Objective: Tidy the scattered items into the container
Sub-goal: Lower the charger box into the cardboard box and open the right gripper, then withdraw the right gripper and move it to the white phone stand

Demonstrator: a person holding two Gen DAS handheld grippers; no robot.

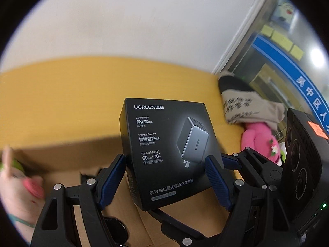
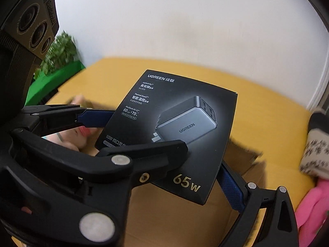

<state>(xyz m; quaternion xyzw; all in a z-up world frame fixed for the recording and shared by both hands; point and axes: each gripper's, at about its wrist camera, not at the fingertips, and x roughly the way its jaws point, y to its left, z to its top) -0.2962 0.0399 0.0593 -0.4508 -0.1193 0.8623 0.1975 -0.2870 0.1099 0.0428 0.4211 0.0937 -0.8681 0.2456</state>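
Observation:
A black UGREEN charger box (image 1: 164, 150) fills the middle of both wrist views (image 2: 181, 127). My left gripper (image 1: 164, 183) is shut on its lower sides with blue pads (image 1: 216, 181). My right gripper (image 2: 205, 170) is shut on the same box, one finger (image 2: 148, 154) across its front and one blue pad (image 2: 230, 187) at its right edge. The box hangs above an open cardboard box (image 1: 131, 212), also seen in the right wrist view (image 2: 174, 222), on a yellow table (image 1: 61, 103).
A pink plush (image 1: 259, 144) and a printed cloth item (image 1: 246, 107) lie at the table's right. A round black item (image 1: 117, 228) lies in the cardboard box. A green plant (image 2: 59, 53) stands at the left. A blurred hand with something pink (image 1: 18, 187) is at the left.

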